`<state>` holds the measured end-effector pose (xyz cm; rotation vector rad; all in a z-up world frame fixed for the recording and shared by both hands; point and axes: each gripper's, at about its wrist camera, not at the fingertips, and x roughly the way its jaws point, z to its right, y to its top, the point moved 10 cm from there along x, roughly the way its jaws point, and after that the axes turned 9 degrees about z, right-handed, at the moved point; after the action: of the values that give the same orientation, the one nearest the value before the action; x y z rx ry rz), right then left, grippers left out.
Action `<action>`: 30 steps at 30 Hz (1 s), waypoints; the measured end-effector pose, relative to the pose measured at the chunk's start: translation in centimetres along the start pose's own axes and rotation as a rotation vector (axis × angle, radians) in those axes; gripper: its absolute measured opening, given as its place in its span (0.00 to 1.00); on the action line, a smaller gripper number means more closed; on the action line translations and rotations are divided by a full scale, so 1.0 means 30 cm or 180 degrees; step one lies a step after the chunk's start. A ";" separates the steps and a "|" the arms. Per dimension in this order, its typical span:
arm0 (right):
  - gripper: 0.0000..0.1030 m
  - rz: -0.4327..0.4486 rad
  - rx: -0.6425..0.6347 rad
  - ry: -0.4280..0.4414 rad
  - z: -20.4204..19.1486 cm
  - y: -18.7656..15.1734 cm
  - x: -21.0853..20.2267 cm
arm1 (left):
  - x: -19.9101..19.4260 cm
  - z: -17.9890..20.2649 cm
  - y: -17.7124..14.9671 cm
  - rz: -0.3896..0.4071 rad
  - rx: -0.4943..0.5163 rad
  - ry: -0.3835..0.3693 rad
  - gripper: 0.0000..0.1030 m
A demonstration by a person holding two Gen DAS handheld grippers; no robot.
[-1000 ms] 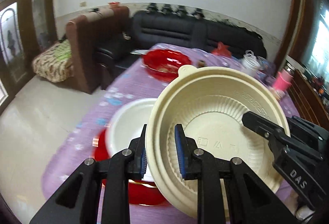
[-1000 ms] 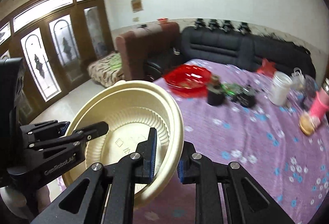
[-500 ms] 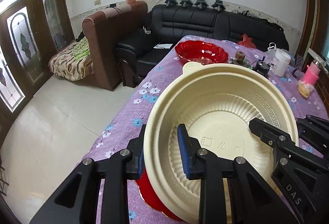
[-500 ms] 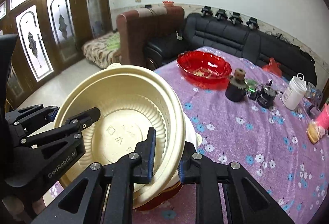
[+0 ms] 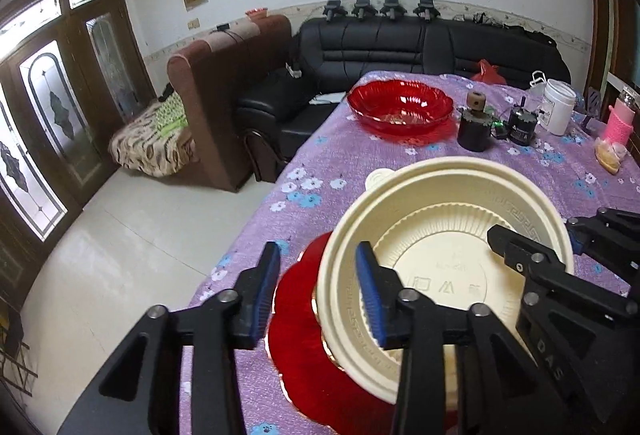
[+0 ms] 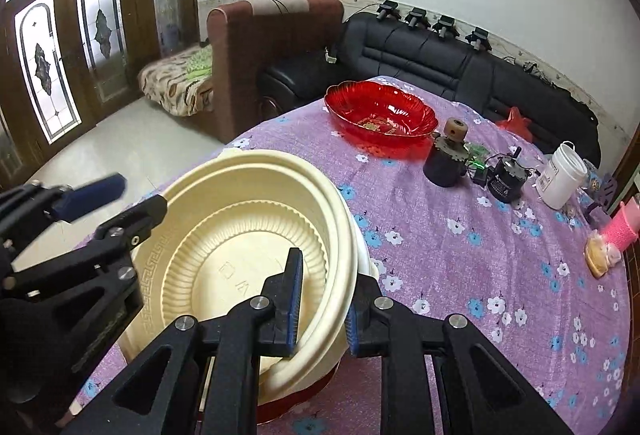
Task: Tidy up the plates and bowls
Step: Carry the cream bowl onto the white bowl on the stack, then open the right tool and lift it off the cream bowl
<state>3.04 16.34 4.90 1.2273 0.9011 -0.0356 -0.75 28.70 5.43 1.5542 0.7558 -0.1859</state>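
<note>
Cream bowl [image 5: 444,267] sitting on red plate [image 5: 304,347] near counter [image 6: 460,235] edge. Left tongs [image 5: 316,291] opening, rim between but free; right tongs [image 6: 320,303] clamped on rim. Could tip, sliding floorward, if yanked sideways.

Open purple tablecloth [image 6: 460,255] stretches between the near stack of cream bowls [image 6: 248,267] and the far red glass bowl [image 6: 380,115]; a dark cylinder [image 6: 446,159], small motor [image 6: 506,181] and white jar [image 6: 562,177] crowd the far right.
</note>
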 end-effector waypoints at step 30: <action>1.00 0.1298 0.0306 -0.0563 0.084 -0.051 -0.426 | -0.342 -0.108 -0.085 0.0663 -0.0681 0.0158 1.00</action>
<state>-4.76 8.20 11.60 1.4542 0.4891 0.1382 -11.06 28.01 9.37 1.4256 0.6257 0.0855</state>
